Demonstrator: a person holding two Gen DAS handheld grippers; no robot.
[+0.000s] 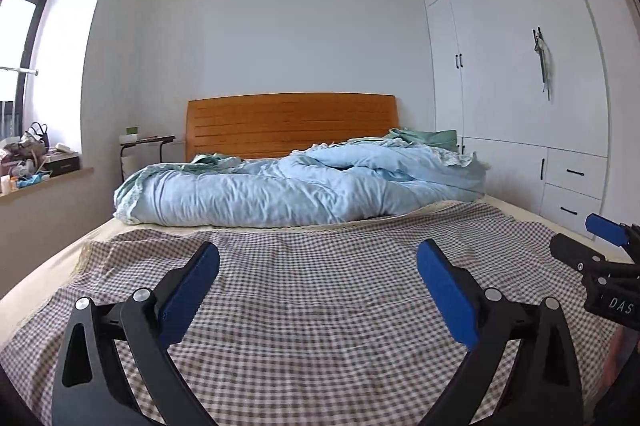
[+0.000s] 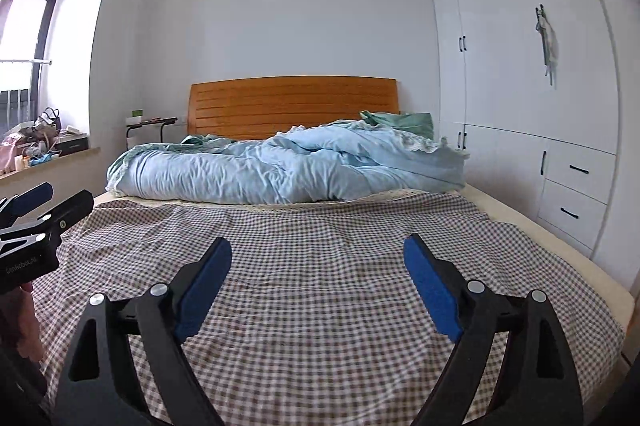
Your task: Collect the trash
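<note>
A: What sits at the far left of the frame?

B: A wooden windowsill (image 1: 48, 174) at mid left, heaped with clutter: a dark handbag, boxes, small bottles. I can't tell which of it counts as trash. Just right of it stands a small black-legged side table (image 1: 147, 141) with a green-and-white box on top, beside the slatted orange-brown wooden headboard (image 1: 291, 121).

A: And the bed itself?

B: A crumpled light-blue quilt (image 1: 296, 185) lies across the middle of the frame, below the headboard. In front of it, a brown-and-white checked sheet (image 1: 320, 290) fills the lower half. No loose trash shows on the sheet.

A: How do the tools stand?

B: The left gripper (image 1: 318, 268) hangs over the checked sheet at the bottom of its own view, its 2 blue pads wide apart with nothing between them. The right gripper (image 2: 318, 258) does the same in its view, jaws spread and holding nothing. Each shows in the other's view: the right at the lower right edge of the left view, the left at the lower left edge of the right view, with part of a hand (image 2: 24, 322) below it.

A: The right side?

B: A tall white wardrobe (image 1: 520, 85) with black handles and 2 drawers; something pale hangs from 1 handle.
</note>
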